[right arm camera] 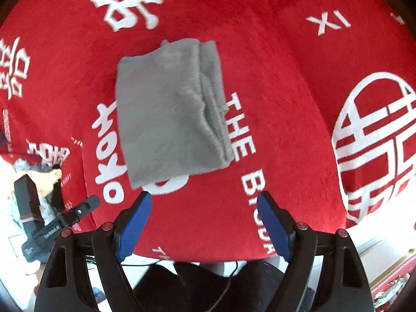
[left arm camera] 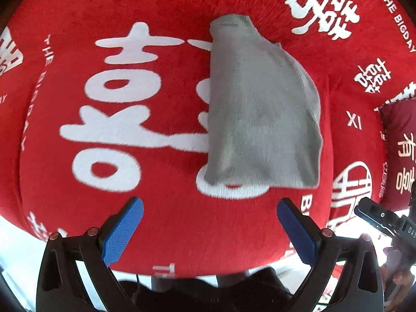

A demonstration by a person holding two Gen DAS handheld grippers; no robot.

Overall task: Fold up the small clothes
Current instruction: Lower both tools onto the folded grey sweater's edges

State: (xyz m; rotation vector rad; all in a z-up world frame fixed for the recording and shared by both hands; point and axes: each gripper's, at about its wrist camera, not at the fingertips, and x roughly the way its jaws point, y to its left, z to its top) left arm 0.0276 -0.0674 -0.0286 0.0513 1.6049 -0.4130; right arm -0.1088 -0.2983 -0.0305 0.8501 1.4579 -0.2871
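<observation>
two tongs, left gripper (left arm camera: 210,214) and right gripper (right arm camera: 204,208), both spread wide, blue ribbed pads holding nothing. one folded grey garment (left arm camera: 260,114), soft knit, roughly rectangular, lies mid red plush blanket (left arm camera: 169,221), near its front edge.

A small grey garment (left arm camera: 260,109) of soft, fuzzy knit lies folded into a compact, roughly rectangular bundle on the red blanket (left arm camera: 169,221). It rests flat, covering part of a large white character. Seen from the right wrist, the grey garment (right arm camera: 169,111) shows stacked layered edges running down its right side, while its left side is a smooth fold. A stitched hem shows at its far end.
</observation>
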